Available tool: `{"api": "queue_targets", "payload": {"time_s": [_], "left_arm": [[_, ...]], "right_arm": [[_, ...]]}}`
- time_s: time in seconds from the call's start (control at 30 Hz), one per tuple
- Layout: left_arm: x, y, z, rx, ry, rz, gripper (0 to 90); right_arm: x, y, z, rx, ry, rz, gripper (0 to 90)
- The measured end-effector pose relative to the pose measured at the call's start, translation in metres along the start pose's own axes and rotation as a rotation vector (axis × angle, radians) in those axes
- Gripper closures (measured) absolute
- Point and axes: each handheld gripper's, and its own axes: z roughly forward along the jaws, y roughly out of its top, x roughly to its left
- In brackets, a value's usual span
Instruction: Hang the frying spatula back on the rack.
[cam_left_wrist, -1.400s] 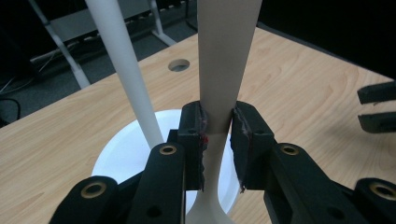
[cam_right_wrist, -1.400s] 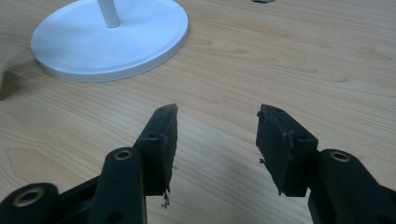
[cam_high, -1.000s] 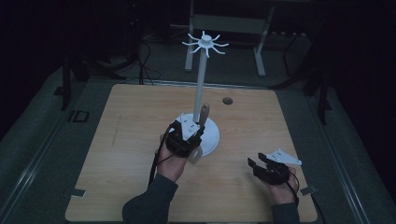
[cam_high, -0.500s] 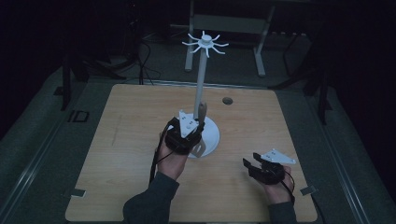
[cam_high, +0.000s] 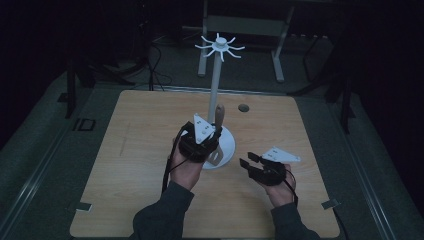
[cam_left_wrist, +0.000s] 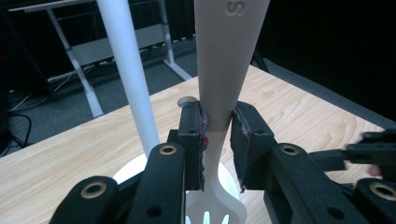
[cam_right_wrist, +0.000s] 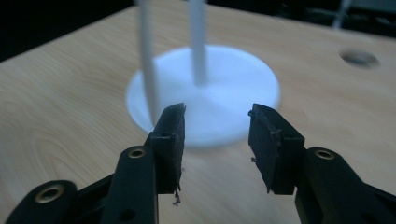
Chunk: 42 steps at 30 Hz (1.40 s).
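L gripper (cam_left_wrist: 218, 135) clamped on spatula (cam_left_wrist: 224, 70) by stand (cam_high: 216, 100) — R gripper (cam_right_wrist: 215, 135) apart, just closing some, empty.

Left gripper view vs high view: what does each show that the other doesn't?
Left gripper view: the left hand-held gripper pads pressed on the neck of a slotted spatula, and a raised letter S on its handle.

High view: the stand's hook crown, both forearms, and the right hand-held gripper, open with nothing between its jaws, which have just been closing.

Both: the white pole, round base, wooden table and its round hole.
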Motion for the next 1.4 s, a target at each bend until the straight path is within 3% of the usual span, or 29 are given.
{"api": "queue_targets", "payload": {"time_s": [0.07,0.2,0.53,0.67,0.73,0.8,0.97,1.1,1.3,1.4], "left_arm": [[0.000,0.000,0.000,0.001,-0.003,0.000,75.0],[0.001,0.000,-0.001,-0.001,-0.010,-0.007,75.0],[0.003,-0.001,-0.003,0.001,-0.031,-0.014,75.0],[0.003,-0.001,-0.003,0.002,-0.043,-0.015,74.9],[0.004,0.000,-0.004,-0.009,-0.053,-0.013,74.9],[0.005,0.000,-0.004,-0.012,-0.060,-0.012,74.8],[0.011,0.001,-0.005,-0.025,-0.101,-0.030,74.3],[0.015,0.002,-0.004,-0.050,-0.158,-0.034,71.7],[0.016,0.002,-0.002,-0.056,-0.176,-0.021,70.7],[0.016,0.003,-0.003,-0.061,-0.180,-0.009,72.0]], "right_arm": [[0.005,0.006,0.004,-0.007,0.007,-0.016,56.7],[0.026,0.036,0.019,-0.045,0.045,-0.104,60.9],[0.041,0.070,0.047,-0.091,0.074,-0.193,63.9],[0.043,0.074,0.051,-0.094,0.072,-0.204,70.6],[0.043,0.076,0.052,-0.101,0.084,-0.210,79.2],[0.044,0.077,0.052,-0.107,0.101,-0.235,80.4],[0.043,0.077,0.049,-0.115,0.109,-0.242,80.6],[0.040,0.079,0.045,-0.121,0.144,-0.258,80.7],[0.043,0.080,0.043,-0.126,0.195,-0.290,80.7],[0.042,0.081,0.043,-0.133,0.223,-0.284,80.8]]}}
